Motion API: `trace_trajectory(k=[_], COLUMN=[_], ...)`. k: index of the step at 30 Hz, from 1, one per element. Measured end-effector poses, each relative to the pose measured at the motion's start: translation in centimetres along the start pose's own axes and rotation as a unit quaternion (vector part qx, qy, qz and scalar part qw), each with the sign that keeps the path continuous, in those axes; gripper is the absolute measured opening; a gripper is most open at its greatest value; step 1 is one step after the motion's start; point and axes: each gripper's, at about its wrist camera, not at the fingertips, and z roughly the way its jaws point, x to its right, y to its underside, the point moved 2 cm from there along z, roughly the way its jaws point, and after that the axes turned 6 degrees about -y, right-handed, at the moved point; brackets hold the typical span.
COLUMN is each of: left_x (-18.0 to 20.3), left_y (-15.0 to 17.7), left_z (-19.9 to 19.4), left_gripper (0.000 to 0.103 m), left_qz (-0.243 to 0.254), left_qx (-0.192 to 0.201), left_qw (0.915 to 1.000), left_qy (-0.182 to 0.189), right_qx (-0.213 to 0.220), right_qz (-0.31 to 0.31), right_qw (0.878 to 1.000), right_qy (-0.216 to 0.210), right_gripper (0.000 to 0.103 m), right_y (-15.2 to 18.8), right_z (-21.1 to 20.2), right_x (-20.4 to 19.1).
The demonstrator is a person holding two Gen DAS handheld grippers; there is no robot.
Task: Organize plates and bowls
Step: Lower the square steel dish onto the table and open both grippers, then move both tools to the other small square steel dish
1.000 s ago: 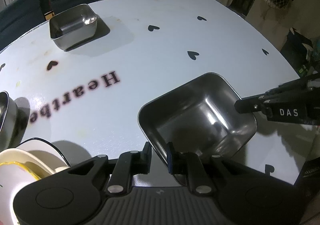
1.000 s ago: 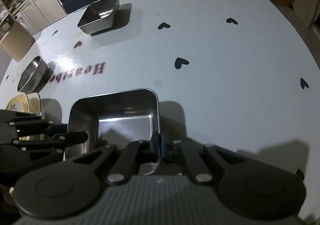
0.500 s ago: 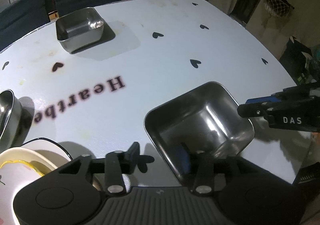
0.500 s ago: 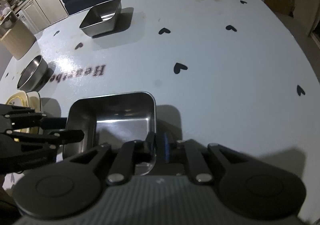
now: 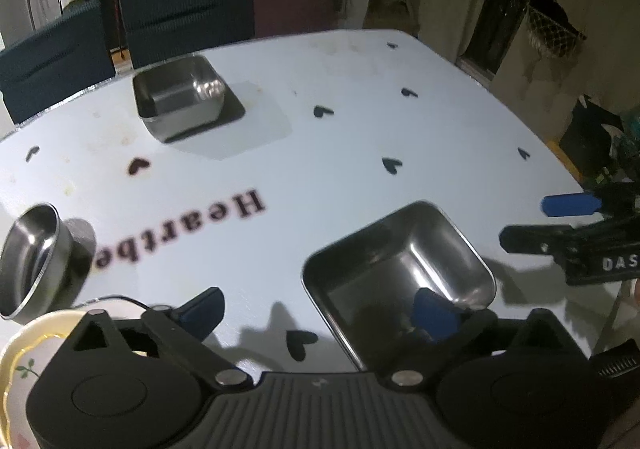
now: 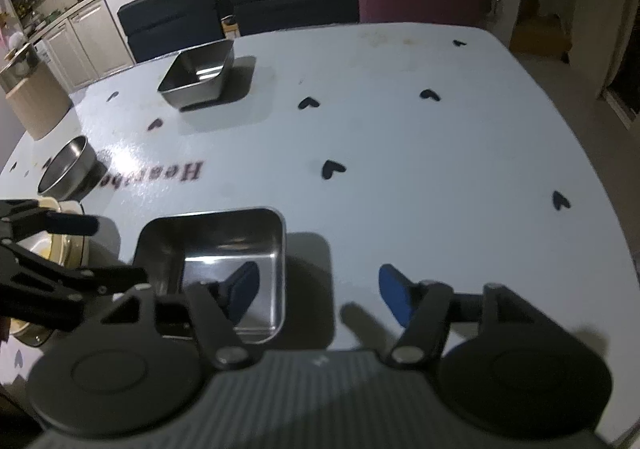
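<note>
Both grippers letting go of the square steel bowl

The left gripper (image 5: 318,307) and right gripper (image 6: 318,289) are opening, each straddling a wall of the near bowl (image 5: 400,269) without pressing it, by the table's (image 5: 340,137) near edge.

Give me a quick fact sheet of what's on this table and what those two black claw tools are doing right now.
Surface: white table with black hearts
Near dish: square steel tray, resting on the table
Far dish: second square steel tray
Round dish: steel bowl, beside a cream plate
Left gripper: jaws opening, astride the near tray's wall without pressing it
Right gripper: jaws opening, likewise released
</note>
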Motion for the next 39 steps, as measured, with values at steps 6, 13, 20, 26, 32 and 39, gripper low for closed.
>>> trace_trajectory(k=[6,13,20,26,32,39], left_x=[-1.0,-3.8,-7.6,-12.2,-16.1,-18.9], left_y=[-0.8,-2.3,-3.6,-4.4,-5.2,-7.4], left_z=[-1.8,-3.7,-5.3,-5.2,-4.4,-2.9], left_gripper=[0.103,0.103,0.103,0.103,0.103,0.103], left_qz=[-0.003,-0.035,-0.061,-0.098,-0.123,-0.138], left_qx=[0.028,0.061,0.096,0.115,0.137,0.171], left_qw=[0.9996,0.9975,0.9929,0.9862,0.9780,0.9694], left_qy=[-0.004,-0.012,-0.035,-0.068,-0.098,-0.110], right_qx=[0.019,0.055,0.084,0.092,0.098,0.114], right_qz=[-0.001,0.015,0.038,0.069,0.128,0.207], right_qw=[1.000,0.998,0.996,0.993,0.987,0.970], right_qy=[0.003,0.003,0.001,-0.003,-0.028,-0.057], right_gripper=[0.103,0.103,0.103,0.103,0.103,0.103], right_y=[-0.1,-1.5,-3.9,-6.4,-9.0,-12.0], right_z=[-1.2,-2.6,-2.4,-0.6,2.0,6.2], right_x=[0.2,-0.7,-3.2,-6.3,-9.5,-12.3])
